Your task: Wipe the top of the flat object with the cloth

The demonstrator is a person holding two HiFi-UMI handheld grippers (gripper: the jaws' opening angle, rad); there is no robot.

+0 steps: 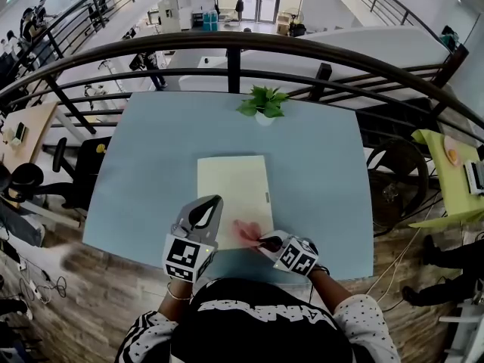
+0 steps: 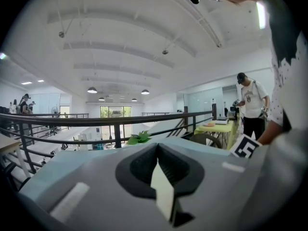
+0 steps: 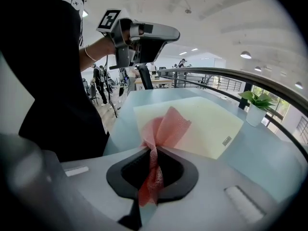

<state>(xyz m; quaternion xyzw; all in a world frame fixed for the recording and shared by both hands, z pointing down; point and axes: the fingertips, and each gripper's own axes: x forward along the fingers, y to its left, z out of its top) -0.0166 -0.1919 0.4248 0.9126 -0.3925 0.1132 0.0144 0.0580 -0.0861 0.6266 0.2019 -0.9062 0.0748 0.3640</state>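
Counting from the head view, I have two grippers, one cloth, one flat object, one potted plant and one table. The right gripper (image 1: 262, 243) is clenched on the pink mesh cloth (image 1: 246, 231). The cloth is twisted into a rope between the jaws and fans out onto the near right part of the pale yellow flat object (image 1: 234, 187). That sheet lies flat in the middle of the light blue table (image 1: 325, 172). Its near edge is covered by both grippers.

The left gripper (image 1: 209, 206) is held above the sheet's near left corner, apart from it. Its jaws are drawn together; a pale sliver shows in the slit, and I cannot make out what it is.

The potted plant (image 1: 263, 103) stands at the table's far edge, just before the dark railing (image 1: 234, 48). A small tag on the sheet's right edge is too small to read. My hands are mostly hidden behind the marker cubes.
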